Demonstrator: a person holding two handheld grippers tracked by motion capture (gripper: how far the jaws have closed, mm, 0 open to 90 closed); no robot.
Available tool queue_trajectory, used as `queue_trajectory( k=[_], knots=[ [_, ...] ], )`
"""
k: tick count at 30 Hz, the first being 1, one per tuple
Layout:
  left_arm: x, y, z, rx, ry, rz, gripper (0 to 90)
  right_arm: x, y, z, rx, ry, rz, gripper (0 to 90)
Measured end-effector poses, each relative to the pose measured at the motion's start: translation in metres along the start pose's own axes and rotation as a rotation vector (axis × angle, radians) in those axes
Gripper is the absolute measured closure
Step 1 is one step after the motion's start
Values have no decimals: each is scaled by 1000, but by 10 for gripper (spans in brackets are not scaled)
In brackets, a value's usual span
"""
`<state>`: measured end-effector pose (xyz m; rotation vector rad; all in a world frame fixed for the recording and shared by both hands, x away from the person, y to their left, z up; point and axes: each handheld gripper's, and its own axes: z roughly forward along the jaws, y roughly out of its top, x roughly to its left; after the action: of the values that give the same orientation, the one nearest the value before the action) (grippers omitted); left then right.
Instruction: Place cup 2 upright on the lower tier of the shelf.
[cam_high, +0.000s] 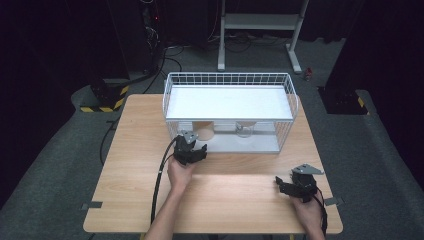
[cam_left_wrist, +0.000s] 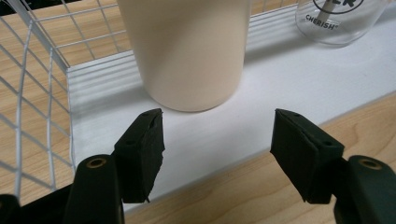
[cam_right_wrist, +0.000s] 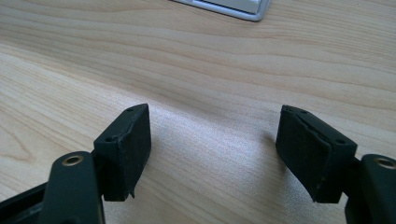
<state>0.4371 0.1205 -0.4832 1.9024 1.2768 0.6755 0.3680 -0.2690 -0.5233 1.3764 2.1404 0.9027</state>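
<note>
Overall, the wooden table (cam_high: 135, 195) takes up the lower centre of the high view, lying on grey floor. At its far edge, centre frame, stands a white wire rack (cam_high: 230, 80) with a flat white upper shelf and a white base shelf (cam_left_wrist: 289, 88) beneath. On that base shelf, just left of centre, stands a cream cup (cam_high: 204, 132), upright, with a clear glass (cam_high: 244, 130) beside it to the right, apart from it; in the left gripper view the glass (cam_left_wrist: 338, 23) sits at the upper right and bears printed lettering.

The left gripper (cam_high: 196, 152) sits just below the rack's lower left corner in the high view. In its own view the jaws stand apart with nothing between the pads; the cream cup (cam_left_wrist: 187, 51) stands just beyond them, upper centre, untouched. The right gripper (cam_high: 281, 184) rests low on the table at the lower right, well apart from the rack, jaws spread over bare wood and holding nothing.
</note>
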Motion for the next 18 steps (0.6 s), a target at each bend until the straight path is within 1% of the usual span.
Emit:
queue_trajectory(
  k=[2, 3, 5, 6, 7, 9, 10, 11, 14, 16, 17, 18],
  knots=[
    [0, -1, -2, 1, -10, -9, 345, 0, 0, 0, 0, 0, 0, 265],
    [0, -1, -4, 1, -13, -5, 343, 0, 0, 0, 0, 0, 0, 266],
    [1, -2, -6, -7, -13, -6, 340, 0, 0, 0, 0, 0, 0, 265],
    [2, -3, -8, -10, -17, -15, 339, 0, 0, 0, -1, 0, 1, 265],
    [3, -3, -9, -11, -15, -12, 338, 0, 0, 0, -1, 0, 1, 266],
    [3, -4, -12, -11, -17, -25, 339, 0, 0, 0, -1, 0, 1, 265],
    [4, -4, -14, -13, -15, -24, 341, 0, 0, 0, -1, 0, 1, 265],
    [4, -5, -15, -14, -25, -31, 341, 0, 0, 0, -1, 0, 1, 265],
    [6, -6, -19, -31, -30, -50, 339, 0, 0, 0, -1, 0, 1, 265],
    [7, -8, -21, -32, -34, -43, 338, 0, 0, 0, -1, 0, 1, 265],
    [7, -8, -22, -25, -31, -32, 338, 0, 0, 0, -1, 0, 2, 265],
    [8, -9, -23, -26, -29, -28, 338, 0, 0, 0, -1, 0, 2, 265]
  ],
)
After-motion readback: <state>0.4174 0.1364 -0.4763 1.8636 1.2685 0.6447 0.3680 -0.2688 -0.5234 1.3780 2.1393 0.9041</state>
